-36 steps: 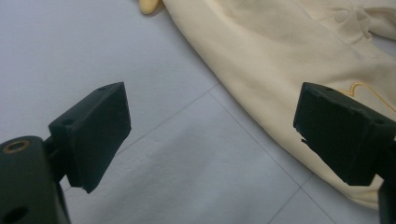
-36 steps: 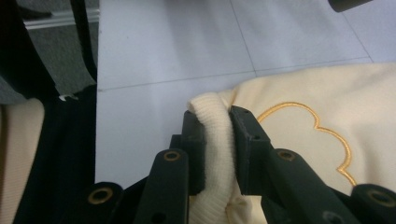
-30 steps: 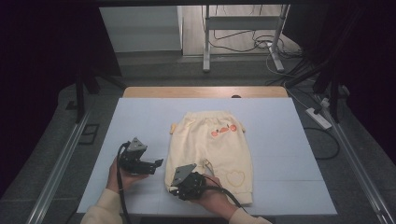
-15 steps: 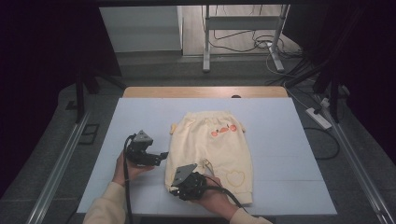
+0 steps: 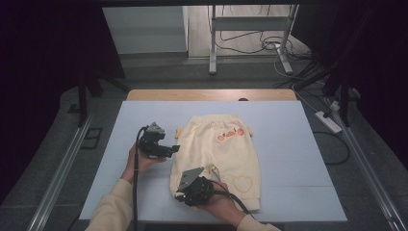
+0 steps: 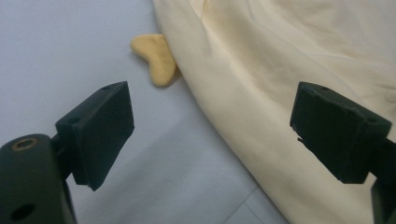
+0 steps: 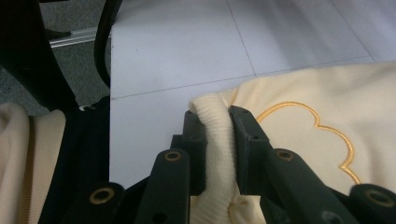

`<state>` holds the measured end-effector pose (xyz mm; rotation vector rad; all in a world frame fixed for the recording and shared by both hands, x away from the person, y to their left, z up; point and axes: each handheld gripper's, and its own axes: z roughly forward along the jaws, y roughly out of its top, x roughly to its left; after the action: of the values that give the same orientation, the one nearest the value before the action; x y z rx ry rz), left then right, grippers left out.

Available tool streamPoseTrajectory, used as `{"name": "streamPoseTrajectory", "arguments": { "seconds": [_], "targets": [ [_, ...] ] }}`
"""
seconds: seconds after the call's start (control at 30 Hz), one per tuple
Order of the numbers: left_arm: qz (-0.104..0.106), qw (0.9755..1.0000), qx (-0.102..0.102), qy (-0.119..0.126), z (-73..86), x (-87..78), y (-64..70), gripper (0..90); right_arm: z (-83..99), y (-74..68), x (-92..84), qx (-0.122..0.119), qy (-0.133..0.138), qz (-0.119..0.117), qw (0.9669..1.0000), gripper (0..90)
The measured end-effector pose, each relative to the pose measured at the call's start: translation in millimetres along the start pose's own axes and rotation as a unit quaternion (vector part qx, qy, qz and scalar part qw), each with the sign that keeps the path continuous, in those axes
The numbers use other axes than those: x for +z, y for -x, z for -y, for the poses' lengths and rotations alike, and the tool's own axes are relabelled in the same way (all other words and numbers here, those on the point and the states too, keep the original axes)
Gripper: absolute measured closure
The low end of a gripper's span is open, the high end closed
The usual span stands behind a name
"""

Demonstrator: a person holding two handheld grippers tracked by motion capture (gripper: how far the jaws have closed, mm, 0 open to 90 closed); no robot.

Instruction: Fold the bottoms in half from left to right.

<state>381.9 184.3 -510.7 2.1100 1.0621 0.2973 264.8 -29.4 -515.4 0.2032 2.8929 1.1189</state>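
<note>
Trousers [image 5: 221, 154], cream-coloured, lie flat at the centre of the high view on the pale blue mat [image 5: 298, 144], waistband toward the top of the frame, legs toward the bottom. There's an orange motif [image 5: 229, 135] up near the waist and a stitched heart outline [image 5: 242, 183] lower right on the cloth.

Bottom centre of that view, the right gripper [image 5: 185, 190] sits at the lower left corner of the trousers, a hand [image 5: 219, 204] behind it. Its own view tells the story: the jaws are clamped narrow on a ribbed cuff [image 7: 215, 140], cloth bulging up between the pads, gold stitching curling off to the right of the frame.

Left of centre, the left gripper [image 5: 171, 148] hovers just beside the trousers' left edge, held in the other hand [image 5: 139, 161], cable trailing down along the sleeve [image 5: 113, 207]. From its view the jaws stand wide apart with nothing between the pads; the cloth edge [image 6: 243, 121] runs diagonally through the gap, mat to the left, cream fabric to the right. A small yellow heart-shaped tab [image 6: 154, 58] pokes out from under the trousers in the upper left of that frame.
</note>
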Motion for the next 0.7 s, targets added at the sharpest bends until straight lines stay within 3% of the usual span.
{"name": "streamPoseTrajectory", "arguments": {
  "seconds": [0.23, 0.7],
  "targets": [
    [-0.010, 0.9999, -0.003, -0.011, -7.4, 11.6, -5.8, 14.8, 0.2, -0.4, -0.1, 0.001, 0.000, 0.000, 1.0000, 76.3],
    [-0.004, 0.9996, 0.001, -0.028, -24.2, 38.3, -11.2, 16.3, 0.2, 0.5, -0.2, 0.003, -0.007, -0.001, 1.0000, 76.3]
  ]
}}
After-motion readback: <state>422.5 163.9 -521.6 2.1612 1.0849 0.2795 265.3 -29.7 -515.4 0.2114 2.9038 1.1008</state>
